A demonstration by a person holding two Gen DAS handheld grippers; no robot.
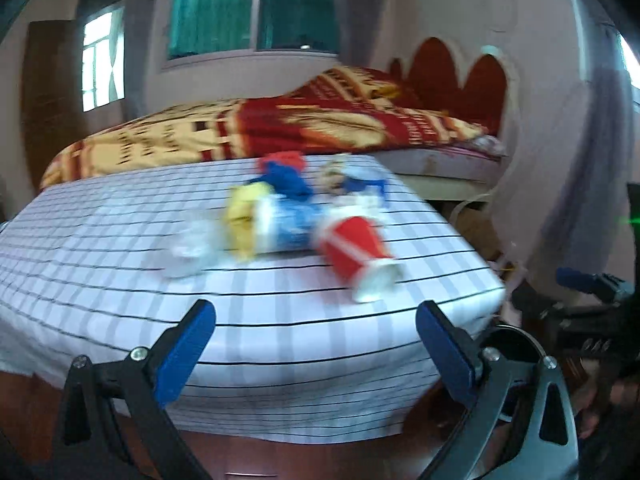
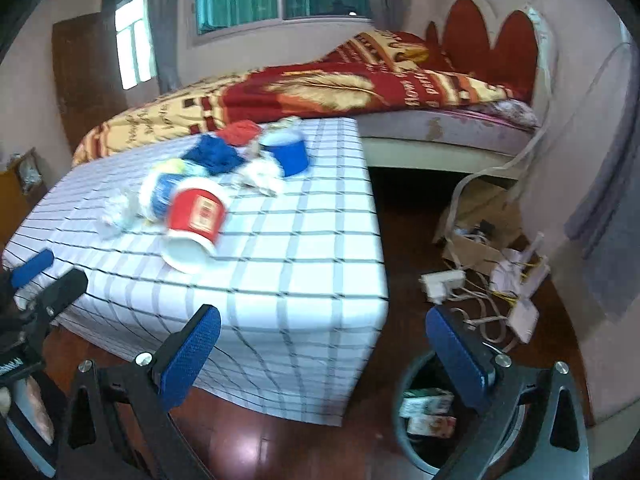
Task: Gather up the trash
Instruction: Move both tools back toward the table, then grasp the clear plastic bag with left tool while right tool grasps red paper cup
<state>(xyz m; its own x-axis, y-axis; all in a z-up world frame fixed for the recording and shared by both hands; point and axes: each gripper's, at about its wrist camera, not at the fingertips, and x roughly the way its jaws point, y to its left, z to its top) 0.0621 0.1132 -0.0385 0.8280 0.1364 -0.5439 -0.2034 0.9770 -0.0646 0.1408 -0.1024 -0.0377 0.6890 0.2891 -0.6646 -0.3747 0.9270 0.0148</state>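
Trash lies on a table under a white checked cloth (image 2: pixel 304 248): a tipped red paper cup (image 1: pixel 352 246) (image 2: pixel 196 216), a blue-and-white cup on its side (image 1: pixel 286 224) (image 2: pixel 160 196), an upright blue cup (image 2: pixel 290 152), crumpled white paper (image 1: pixel 188 248) (image 2: pixel 116 212), and blue (image 2: pixel 214 154) and red wrappers (image 2: pixel 240 132). My left gripper (image 1: pixel 316 340) is open, short of the table's near edge, with nothing between its fingers. My right gripper (image 2: pixel 324 340) is open too, over the table's corner and a round bin (image 2: pixel 404 432) that holds small cartons (image 2: pixel 426 398).
Behind the table stands a bed (image 2: pixel 320 84) with a red and yellow blanket. Right of the table, a cardboard box (image 2: pixel 476 232), cables and white plugs (image 2: pixel 444 280) lie on the dark wooden floor. The left view is motion-blurred.
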